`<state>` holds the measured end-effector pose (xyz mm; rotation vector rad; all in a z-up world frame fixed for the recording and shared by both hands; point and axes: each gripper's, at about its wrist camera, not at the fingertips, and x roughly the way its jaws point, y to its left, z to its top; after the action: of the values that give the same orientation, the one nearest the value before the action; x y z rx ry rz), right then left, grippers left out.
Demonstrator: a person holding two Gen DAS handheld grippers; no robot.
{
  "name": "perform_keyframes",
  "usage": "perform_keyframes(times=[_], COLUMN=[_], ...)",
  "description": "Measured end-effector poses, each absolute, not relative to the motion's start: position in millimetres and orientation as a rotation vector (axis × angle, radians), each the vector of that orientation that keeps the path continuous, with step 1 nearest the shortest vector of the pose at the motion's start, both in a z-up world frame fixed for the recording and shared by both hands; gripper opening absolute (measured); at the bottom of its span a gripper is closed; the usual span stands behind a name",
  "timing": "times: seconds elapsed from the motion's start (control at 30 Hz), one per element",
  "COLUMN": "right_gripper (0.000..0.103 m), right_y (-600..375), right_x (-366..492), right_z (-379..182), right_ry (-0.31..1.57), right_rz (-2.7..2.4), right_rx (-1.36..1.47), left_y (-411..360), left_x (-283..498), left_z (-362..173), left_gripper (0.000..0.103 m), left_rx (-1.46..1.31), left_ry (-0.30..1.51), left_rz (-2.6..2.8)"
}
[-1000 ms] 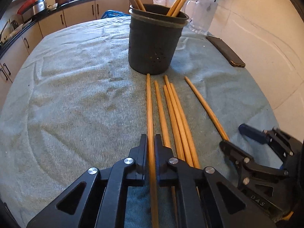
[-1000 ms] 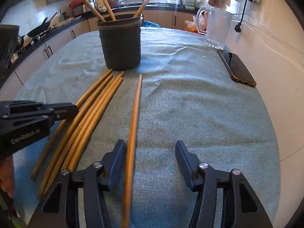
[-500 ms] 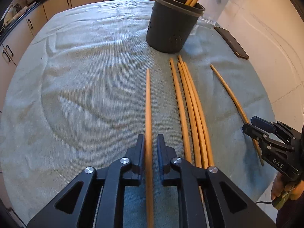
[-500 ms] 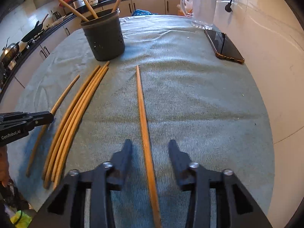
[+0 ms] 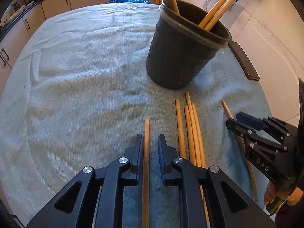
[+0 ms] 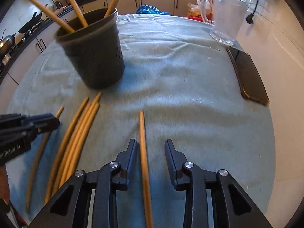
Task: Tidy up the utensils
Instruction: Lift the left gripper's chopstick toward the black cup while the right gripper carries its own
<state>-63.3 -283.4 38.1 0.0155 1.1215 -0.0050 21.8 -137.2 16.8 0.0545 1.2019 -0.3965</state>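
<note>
Dark holder (image 5: 182, 49) — upright on cloth — holds 3 wooden chopsticks (image 5: 218, 9).

Left hand-held gripper (image 5: 150, 142): angled steeply down, jaws slightly parted. Right hand-held gripper (image 6: 151, 148): angled steeply down, jaws just narrowing, still apart.

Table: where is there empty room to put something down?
The towel is bare left of the pot, out to the table's edge. Another bare patch lies between the pot and the phone, before the jug. It is crowded in front of the pot, where loose chopsticks lie.
</note>
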Motion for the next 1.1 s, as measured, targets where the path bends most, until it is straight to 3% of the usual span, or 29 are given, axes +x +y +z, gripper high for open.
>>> perform_keyframes(times=[0.1, 0.13, 0.33, 0.77, 1.1], right_gripper=[0.014, 0.007, 0.006, 0.006, 0.006], right_y=[-281, -280, -288, -281, -276], right_x=[-55, -55, -63, -150, -213], right_z=[38, 38, 52, 159, 191], right_ry=[1.1, 1.094, 1.039, 0.736, 0.62], right_rz=[-0.005, -0.005, 0.003, 0.032, 0.031], right_rx=[0.017, 0.014, 0.086, 0.098, 0.066], left_y=[-137, -138, -127, -109, -103], left_x=[20, 20, 5, -87, -143], left_z=[17, 17, 34, 150, 171], left_gripper=[0.014, 0.004, 0.005, 0.005, 0.005], left_rx=[0.048, 0.057, 0.045, 0.055, 0.138], left_ry=[1.173, 1.165, 1.104, 0.764, 0.626], left_rz=[-0.4, -0.397, -0.373, -0.407, -0.384])
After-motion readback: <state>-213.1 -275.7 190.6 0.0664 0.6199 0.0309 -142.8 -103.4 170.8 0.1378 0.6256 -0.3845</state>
